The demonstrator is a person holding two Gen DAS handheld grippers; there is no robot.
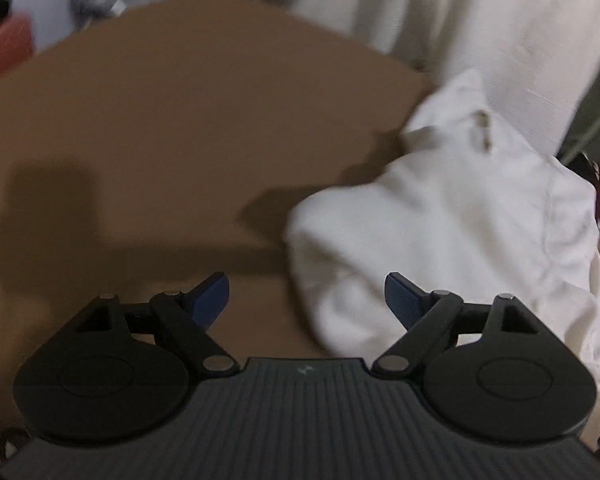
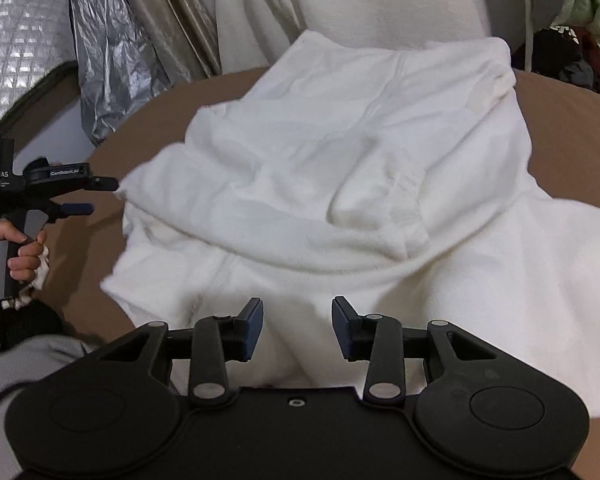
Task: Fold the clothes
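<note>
Nearest the right wrist camera, the right tongs (image 2: 297, 330) stand partly open over the crumpled white fleece garment (image 2: 340, 184), their blue pads clear of the cloth. At far left, a hand (image 2: 10, 254) holds the left tongs (image 1: 307, 298), spread wide and empty. The garment lies heaped on the brown desk (image 1: 180, 120), right of the left tongs.

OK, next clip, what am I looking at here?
A person is folding a white fleecy garment on a brown surface, with a handheld gripper in each hand. The left gripper is open and empty, over the brown surface at the garment's edge. The right gripper hovers low over the near part of the cloth, jaws partly apart; the pictures do not show whether it pinches any fabric. The garment is bunched, not neatly folded yet.
</note>
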